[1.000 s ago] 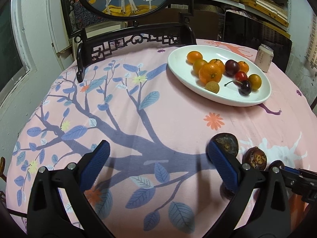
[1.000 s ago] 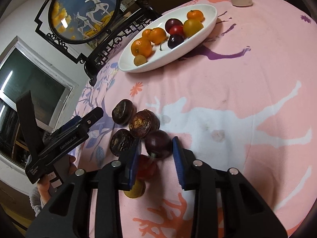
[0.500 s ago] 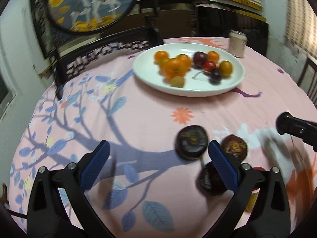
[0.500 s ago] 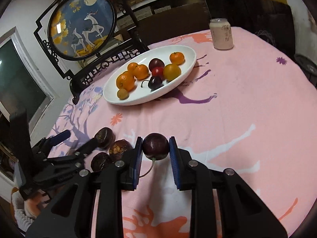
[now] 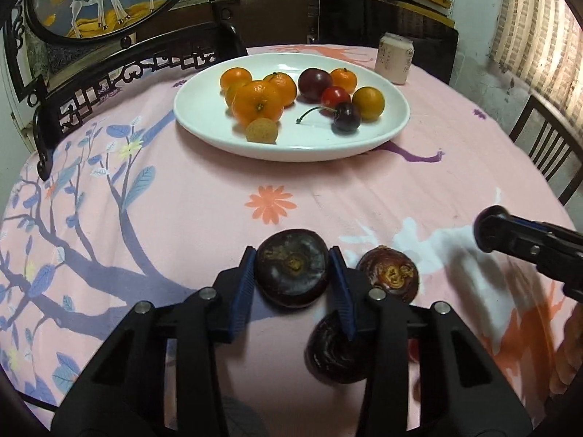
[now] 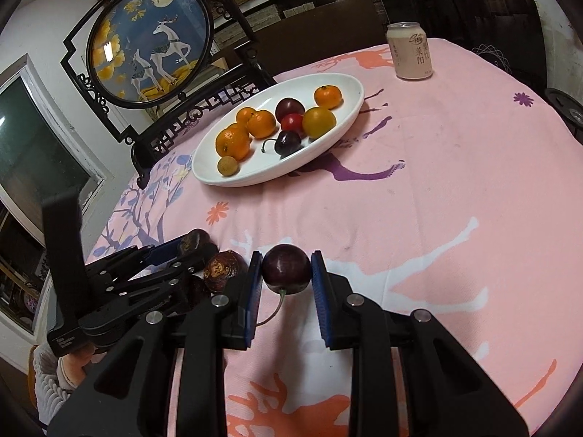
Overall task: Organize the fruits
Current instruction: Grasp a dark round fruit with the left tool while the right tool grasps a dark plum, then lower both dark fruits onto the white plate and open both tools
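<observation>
1. Round table under a pink tablecloth printed with blue branches and deer shapes. A white oval plate at the far side holds mandarins, a longan, a plum, a red fruit and a stemmed cherry. A drink can stands beyond the plate. A dark carved stand with a round deer screen stands at the table's edge; shelves behind.
2. Left gripper: its jaws have just been closing from wide apart and now clamp a dark water chestnut, which a second ago lay free beside the right pad.
3. Right gripper is clamped on a dark cherry, stem hanging, as half a second ago; a second ago that cherry sat low among the other fruit.
4. Two more water chestnuts lie just beside the left gripper; the nearer one is partly behind a finger. A red fruit past it is mostly hidden.
</observation>
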Action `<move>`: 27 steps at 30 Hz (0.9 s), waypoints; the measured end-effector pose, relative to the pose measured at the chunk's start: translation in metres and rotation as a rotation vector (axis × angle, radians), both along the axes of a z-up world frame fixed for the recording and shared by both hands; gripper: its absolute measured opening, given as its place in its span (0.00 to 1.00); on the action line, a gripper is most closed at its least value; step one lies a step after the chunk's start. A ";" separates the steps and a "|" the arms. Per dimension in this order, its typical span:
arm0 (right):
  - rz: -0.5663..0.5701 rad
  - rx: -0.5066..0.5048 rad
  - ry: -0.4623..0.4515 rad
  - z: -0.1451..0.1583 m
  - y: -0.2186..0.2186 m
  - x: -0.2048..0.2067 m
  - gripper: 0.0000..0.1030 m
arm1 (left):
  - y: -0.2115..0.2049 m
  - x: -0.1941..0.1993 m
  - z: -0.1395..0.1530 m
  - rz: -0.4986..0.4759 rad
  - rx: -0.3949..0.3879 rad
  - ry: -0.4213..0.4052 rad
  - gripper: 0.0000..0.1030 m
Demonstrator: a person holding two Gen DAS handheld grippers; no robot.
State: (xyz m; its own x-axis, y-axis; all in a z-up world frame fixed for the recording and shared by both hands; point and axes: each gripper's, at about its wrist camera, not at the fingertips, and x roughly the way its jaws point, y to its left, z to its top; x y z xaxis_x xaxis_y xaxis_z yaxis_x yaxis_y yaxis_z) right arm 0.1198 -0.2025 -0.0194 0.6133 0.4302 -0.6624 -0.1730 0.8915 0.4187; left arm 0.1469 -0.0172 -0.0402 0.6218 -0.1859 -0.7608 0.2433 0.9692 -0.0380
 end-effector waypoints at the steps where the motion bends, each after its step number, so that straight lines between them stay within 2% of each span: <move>1: -0.008 -0.003 0.001 -0.001 -0.002 0.000 0.26 | 0.002 -0.003 0.001 0.011 0.002 -0.006 0.39; 5: -0.053 -0.005 -0.019 0.003 -0.013 -0.001 0.26 | 0.013 -0.014 0.018 0.091 0.042 -0.076 0.39; 9: -0.084 0.066 -0.040 0.022 -0.029 0.007 0.26 | 0.028 -0.017 0.048 0.141 0.022 -0.139 0.40; 11: -0.081 0.090 -0.051 0.036 -0.029 0.017 0.26 | 0.031 -0.008 0.063 0.139 -0.009 -0.144 0.39; 13: -0.066 0.100 -0.071 0.054 -0.023 0.031 0.26 | 0.029 0.004 0.076 0.140 -0.001 -0.159 0.40; 16: -0.034 0.059 -0.104 0.070 0.001 0.051 0.26 | 0.025 0.027 0.087 0.154 -0.014 -0.178 0.40; 20: 0.004 0.028 -0.103 0.068 0.028 0.079 0.26 | 0.028 0.063 0.080 0.189 -0.052 -0.139 0.40; 26: 0.063 -0.020 -0.040 0.035 0.057 0.121 0.27 | 0.024 0.104 0.055 0.176 -0.006 -0.097 0.40; 27: 0.066 -0.038 -0.030 0.029 0.060 0.126 0.27 | 0.025 0.111 0.050 0.178 -0.015 -0.094 0.43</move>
State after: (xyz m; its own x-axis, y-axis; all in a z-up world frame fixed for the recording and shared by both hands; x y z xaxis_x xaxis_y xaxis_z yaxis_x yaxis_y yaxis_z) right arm 0.2460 -0.1429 0.0094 0.6039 0.4453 -0.6611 -0.2442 0.8929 0.3783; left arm 0.2575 0.0081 0.0102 0.7142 -0.0779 -0.6956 0.0718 0.9967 -0.0379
